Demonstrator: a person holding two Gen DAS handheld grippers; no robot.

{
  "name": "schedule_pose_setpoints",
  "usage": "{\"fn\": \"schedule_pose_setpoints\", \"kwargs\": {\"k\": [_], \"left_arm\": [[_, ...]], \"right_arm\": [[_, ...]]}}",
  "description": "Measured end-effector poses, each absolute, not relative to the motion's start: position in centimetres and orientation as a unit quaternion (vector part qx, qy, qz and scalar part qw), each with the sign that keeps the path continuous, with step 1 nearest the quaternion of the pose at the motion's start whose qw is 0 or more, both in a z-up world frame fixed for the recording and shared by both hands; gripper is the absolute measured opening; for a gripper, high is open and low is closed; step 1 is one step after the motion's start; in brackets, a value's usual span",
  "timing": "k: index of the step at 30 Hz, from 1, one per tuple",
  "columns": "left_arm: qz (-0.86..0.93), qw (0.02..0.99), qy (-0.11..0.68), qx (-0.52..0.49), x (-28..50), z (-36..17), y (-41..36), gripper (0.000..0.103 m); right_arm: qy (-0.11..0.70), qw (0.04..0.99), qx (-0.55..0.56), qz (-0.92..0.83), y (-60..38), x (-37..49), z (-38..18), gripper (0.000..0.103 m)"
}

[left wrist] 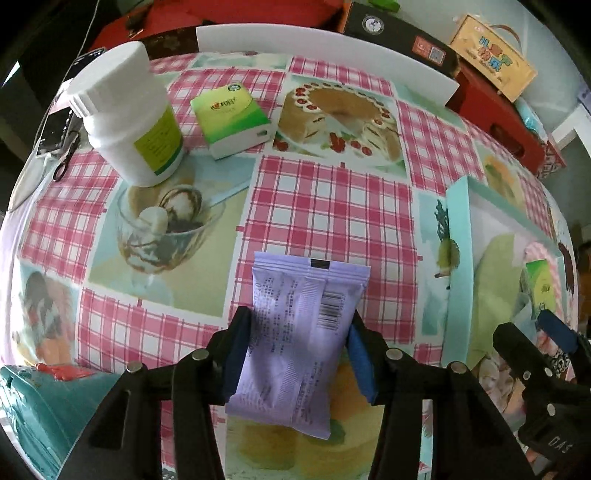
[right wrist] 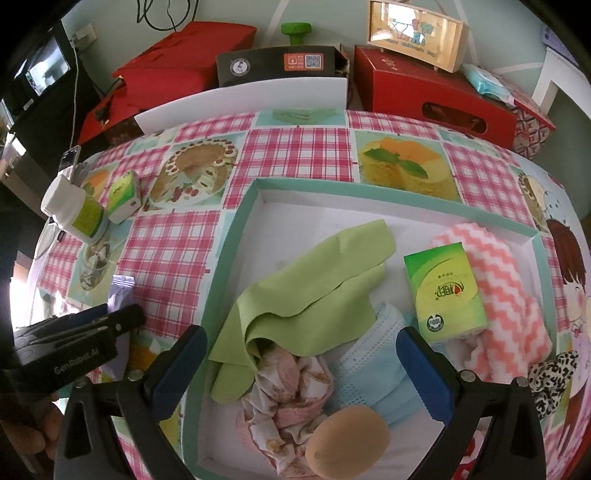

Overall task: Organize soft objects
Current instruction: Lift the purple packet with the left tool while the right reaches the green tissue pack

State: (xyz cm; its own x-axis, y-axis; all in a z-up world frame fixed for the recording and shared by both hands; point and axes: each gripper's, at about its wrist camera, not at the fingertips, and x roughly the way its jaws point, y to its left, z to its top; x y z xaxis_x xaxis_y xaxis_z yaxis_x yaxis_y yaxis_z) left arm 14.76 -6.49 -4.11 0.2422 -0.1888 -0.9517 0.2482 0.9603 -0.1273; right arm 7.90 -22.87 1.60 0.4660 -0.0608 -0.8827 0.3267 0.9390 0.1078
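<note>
On my left gripper [right wrist: 74, 354] I read "GenRobot.AI"; my right gripper [left wrist: 554, 354] shows "DAS". The framed sign [right wrist: 415, 35] behind the table says "Happy Children's Day". My purple packet [left wrist: 299, 332] carries a barcode and print too small to read.

Two tissue packs [right wrist: 448, 291] [right wrist: 123, 195], one white bottle [left wrist: 127, 114], one purple packet [left wrist: 299, 339], one green cloth [right wrist: 314, 280].

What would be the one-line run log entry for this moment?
left claw: shut on purple packet | right claw: open, over box | box: cloths, mask, tissue pack
</note>
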Motion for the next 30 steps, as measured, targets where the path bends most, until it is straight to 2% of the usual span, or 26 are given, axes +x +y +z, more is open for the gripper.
{"fn": "schedule_pose_setpoints", "kwargs": {"k": [17, 30], "left_arm": [[-0.126, 0.808, 0.571, -0.071, 16.6, -0.3, 2.2, 0.048], [-0.097, 0.822, 0.547, -0.129, 18.3, 0.8, 6.2, 0.048]], "right_arm": [[0.444, 0.884, 0.101, -0.104, -19.9, 8.4, 4.4, 0.103], [0.452, 0.888, 0.071, -0.045, -15.6, 15.1, 5.4, 0.103]]}}
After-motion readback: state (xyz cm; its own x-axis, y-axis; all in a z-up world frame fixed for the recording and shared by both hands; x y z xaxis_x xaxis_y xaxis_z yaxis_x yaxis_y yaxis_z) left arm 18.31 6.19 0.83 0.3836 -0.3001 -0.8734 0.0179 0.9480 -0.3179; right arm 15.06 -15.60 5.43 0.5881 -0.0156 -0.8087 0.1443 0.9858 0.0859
